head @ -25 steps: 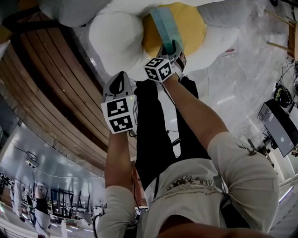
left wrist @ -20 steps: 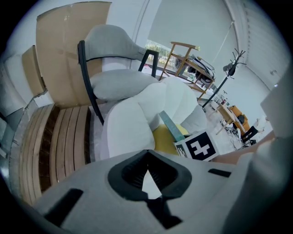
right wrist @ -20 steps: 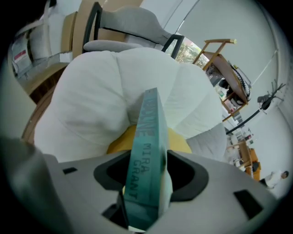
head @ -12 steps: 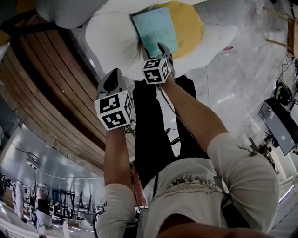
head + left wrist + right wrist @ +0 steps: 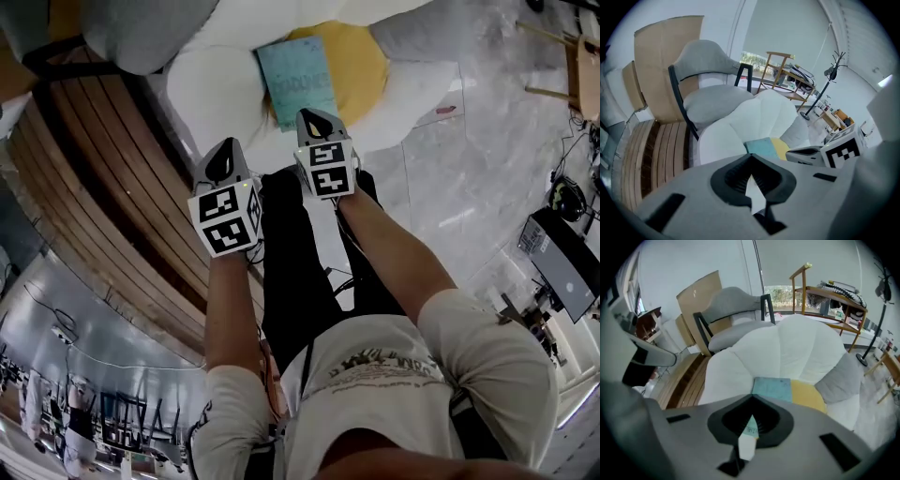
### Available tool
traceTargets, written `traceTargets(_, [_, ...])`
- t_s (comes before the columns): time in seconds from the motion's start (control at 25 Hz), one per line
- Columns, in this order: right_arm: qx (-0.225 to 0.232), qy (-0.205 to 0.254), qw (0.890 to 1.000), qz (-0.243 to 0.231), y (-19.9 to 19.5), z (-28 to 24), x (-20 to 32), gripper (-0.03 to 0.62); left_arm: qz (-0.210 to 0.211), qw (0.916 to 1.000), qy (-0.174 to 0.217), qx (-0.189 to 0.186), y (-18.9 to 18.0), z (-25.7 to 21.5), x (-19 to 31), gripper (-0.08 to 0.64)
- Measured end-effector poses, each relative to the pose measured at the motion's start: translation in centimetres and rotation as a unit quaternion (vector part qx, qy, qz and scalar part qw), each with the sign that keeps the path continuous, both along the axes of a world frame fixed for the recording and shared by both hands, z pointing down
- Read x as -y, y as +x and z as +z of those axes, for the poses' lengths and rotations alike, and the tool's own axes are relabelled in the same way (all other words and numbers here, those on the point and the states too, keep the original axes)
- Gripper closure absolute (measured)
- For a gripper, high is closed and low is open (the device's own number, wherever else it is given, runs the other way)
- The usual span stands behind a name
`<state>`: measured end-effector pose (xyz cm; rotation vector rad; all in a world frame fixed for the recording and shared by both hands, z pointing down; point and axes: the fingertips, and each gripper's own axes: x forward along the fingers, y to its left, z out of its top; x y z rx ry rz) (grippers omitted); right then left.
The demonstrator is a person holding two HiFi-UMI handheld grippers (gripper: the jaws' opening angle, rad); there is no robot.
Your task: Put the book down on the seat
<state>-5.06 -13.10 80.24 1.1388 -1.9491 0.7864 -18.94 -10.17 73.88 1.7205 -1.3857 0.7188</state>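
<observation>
A light blue book (image 5: 296, 82) lies flat on the white armchair seat (image 5: 220, 84), partly over a yellow cushion (image 5: 361, 66). It also shows in both gripper views, the book (image 5: 772, 388) just beyond the jaws and the book (image 5: 761, 148) ahead to the right. My right gripper (image 5: 317, 122) hangs just in front of the book's near edge, shut and empty, apart from it. Beside it on the left, my left gripper (image 5: 223, 159) is shut with nothing in it, over the seat's front edge.
A grey cushion (image 5: 839, 376) leans at the armchair's right side. A grey chair (image 5: 736, 301) stands behind on a wooden slatted platform (image 5: 103, 169). A wooden rack (image 5: 825, 291) and a coat stand (image 5: 825, 84) are further back. Marble floor (image 5: 469, 159) lies to the right.
The book, held on edge in the right gripper a second ago, now lies flat on the seat. The right gripper let go, drew back and shut. The left gripper barely moved.
</observation>
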Motion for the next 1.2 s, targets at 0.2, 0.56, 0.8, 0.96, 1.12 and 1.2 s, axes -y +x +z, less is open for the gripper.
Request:
traceTargets(0.2, [0.025, 0.028, 0.999, 0.011, 4.5, -7.5, 0.8, 0.565, -0.004, 0.9986, 0.052, 0.009, 2.6, -5.8, 3.2, 0.54])
traceTargets(0.56, [0.07, 0.114, 0.99, 0.039, 10.6, -25.7, 2.7, 0.565, 0.001, 0.9939, 0.109, -0.019, 8.9, -20.0, 5.3, 0.54])
traceTargets(0.8, [0.111, 0.198, 0.974, 0.025, 11.5, -35.9, 6.4, 0.565, 0.022, 0.9875, 0.156, -0.015, 11.7, -29.3, 6.4, 0.54])
traceTargets(0.96, [0.148, 0.246, 0.957, 0.028, 11.4, -42.2, 8.4, 0.565, 0.024, 0.9791, 0.202, 0.006, 11.0, -35.4, 8.0, 0.54])
traceTargets(1.12, [0.161, 0.283, 0.945, 0.044, 12.6, -48.0, 9.0, 0.565, 0.037, 0.9712, 0.234, 0.027, 10.8, -41.1, 7.9, 0.54])
traceTargets(1.2, [0.156, 0.314, 0.936, 0.041, 12.7, -51.0, 9.8, 0.565, 0.033, 0.9668, 0.251, 0.032, 10.3, -43.7, 8.2, 0.54])
